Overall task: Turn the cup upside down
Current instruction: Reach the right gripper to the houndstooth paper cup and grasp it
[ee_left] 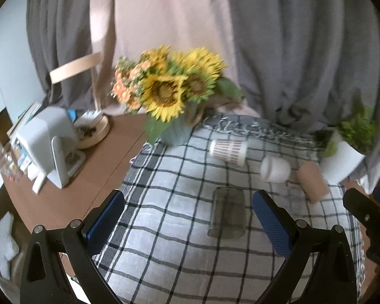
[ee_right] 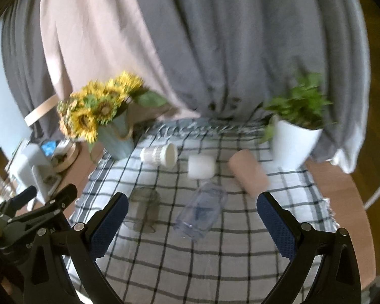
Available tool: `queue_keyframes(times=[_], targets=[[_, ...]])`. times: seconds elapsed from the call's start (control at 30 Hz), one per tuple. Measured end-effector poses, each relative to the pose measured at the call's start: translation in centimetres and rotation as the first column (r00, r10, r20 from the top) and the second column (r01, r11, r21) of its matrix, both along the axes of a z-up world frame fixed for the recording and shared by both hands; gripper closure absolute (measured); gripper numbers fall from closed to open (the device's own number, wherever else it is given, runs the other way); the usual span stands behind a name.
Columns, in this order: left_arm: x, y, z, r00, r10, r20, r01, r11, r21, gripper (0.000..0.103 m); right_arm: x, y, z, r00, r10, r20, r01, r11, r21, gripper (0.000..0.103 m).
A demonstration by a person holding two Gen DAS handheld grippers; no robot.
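Several cups lie on a checked cloth (ee_left: 164, 228). A smoky glass cup (ee_left: 226, 214) stands mouth down between my left gripper's fingers, a little ahead of them; it also shows in the right wrist view (ee_right: 144, 209). A clear plastic cup (ee_right: 201, 210) lies on its side ahead of my right gripper (ee_right: 191, 224). Farther back lie a patterned paper cup (ee_left: 228, 150) (ee_right: 159, 155), a white cup (ee_left: 274, 169) (ee_right: 201, 166) and a pink cup (ee_left: 312, 181) (ee_right: 248, 173), all on their sides. My left gripper (ee_left: 190, 221) is open and empty. My right gripper is open and empty.
A sunflower bouquet in a teal vase (ee_left: 176, 131) (ee_right: 117, 136) stands at the cloth's back left. A white pot with a green plant (ee_right: 295, 139) (ee_left: 342, 159) stands at the back right. A white device (ee_left: 48, 141) sits on the brown table at left. Curtains hang behind.
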State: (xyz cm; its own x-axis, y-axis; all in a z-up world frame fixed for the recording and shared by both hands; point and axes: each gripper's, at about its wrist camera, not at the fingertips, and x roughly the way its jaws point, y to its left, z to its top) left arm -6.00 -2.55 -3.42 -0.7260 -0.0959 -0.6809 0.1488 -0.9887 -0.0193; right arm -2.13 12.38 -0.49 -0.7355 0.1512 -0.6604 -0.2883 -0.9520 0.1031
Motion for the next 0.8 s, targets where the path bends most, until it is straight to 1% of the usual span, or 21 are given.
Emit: queue_keyframes(times=[0.1,0.17,0.2,0.27,0.33,0.4,0.43,0.47,0.5,0.53,0.57,0.63,0.7,0.77,0.8], targets=[[-1.9,-1.0,-1.1,0.996,0.073,0.045,-0.074,0.997,0.024,0.0,-4.0,0.1,-0.5,0.997,0.056,0.056,-0.057,0.998,0.015,0.001],[-3.0,-1.8,-2.0,0.988,0.14,0.07,-0.144,0.988,0.055,0.0,-6.4,-0.1,-0.7,0.99,0.105,0.093,-0.108,0.994,0.034,0.001],[-3.6,-2.1,-2.6,0.98,0.178,0.084,-0.184,0.98,0.073,0.0,-8.2,-0.4,-0.9,0.985,0.133,0.112,-0.139,0.989,0.047,0.001],[-4.6,-2.7,-3.5,0.968,0.222,0.115,-0.234,0.967,0.103,0.0,-11.2,-1.0,-1.5,0.962,0.211,0.174,-0.226,0.971,0.071,0.001],[-5.8,-3.1,-4.8,0.948,0.276,0.16,-0.297,0.947,0.126,0.002,-14.4,-1.9,-2.3,0.924,0.29,0.248,-0.323,0.941,0.103,0.001],[-6.5,-3.5,-5.7,0.92,0.335,0.202,-0.364,0.923,0.127,0.002,-17.6,-3.1,-3.4,0.867,0.363,0.342,-0.424,0.898,0.122,0.002],[-7.0,-3.8,-6.3,0.907,0.36,0.22,-0.395,0.907,0.144,0.001,-18.9,-3.4,-3.9,0.842,0.386,0.376,-0.458,0.88,0.123,0.002],[-7.3,-4.0,-6.6,0.902,0.368,0.227,-0.407,0.9,0.156,0.001,-20.1,-3.6,-4.3,0.822,0.402,0.404,-0.484,0.867,0.121,0.002],[-7.7,-4.0,-7.0,0.896,0.379,0.234,-0.419,0.894,0.158,0.001,-21.6,-3.8,-4.8,0.806,0.409,0.428,-0.503,0.855,0.131,0.002],[-8.5,-4.0,-7.6,0.882,0.398,0.254,-0.441,0.886,0.142,0.001,-22.5,-3.9,-5.1,0.796,0.411,0.443,-0.514,0.847,0.136,0.002],[-9.0,-3.9,-8.0,0.876,0.401,0.268,-0.446,0.885,0.133,0.001,-23.5,-4.0,-5.6,0.776,0.423,0.468,-0.535,0.834,0.132,0.002],[-10.6,-3.6,-8.9,0.872,0.391,0.295,-0.438,0.891,0.116,0.001,-26.1,-4.3,-7.1,0.715,0.456,0.53,-0.589,0.801,0.106,0.002],[-11.8,-3.5,-9.6,0.861,0.405,0.309,-0.451,0.887,0.095,0.001,-28.2,-4.4,-8.4,0.686,0.459,0.565,-0.614,0.781,0.111,0.002],[-12.9,-3.4,-10.3,0.847,0.42,0.325,-0.466,0.882,0.075,0.001,-29.7,-4.7,-9.6,0.657,0.474,0.586,-0.648,0.753,0.117,0.003],[-13.4,-3.4,-10.5,0.844,0.418,0.335,-0.466,0.882,0.074,0.001,-30.4,-4.8,-10.1,0.645,0.481,0.594,-0.66,0.743,0.115,0.003]])
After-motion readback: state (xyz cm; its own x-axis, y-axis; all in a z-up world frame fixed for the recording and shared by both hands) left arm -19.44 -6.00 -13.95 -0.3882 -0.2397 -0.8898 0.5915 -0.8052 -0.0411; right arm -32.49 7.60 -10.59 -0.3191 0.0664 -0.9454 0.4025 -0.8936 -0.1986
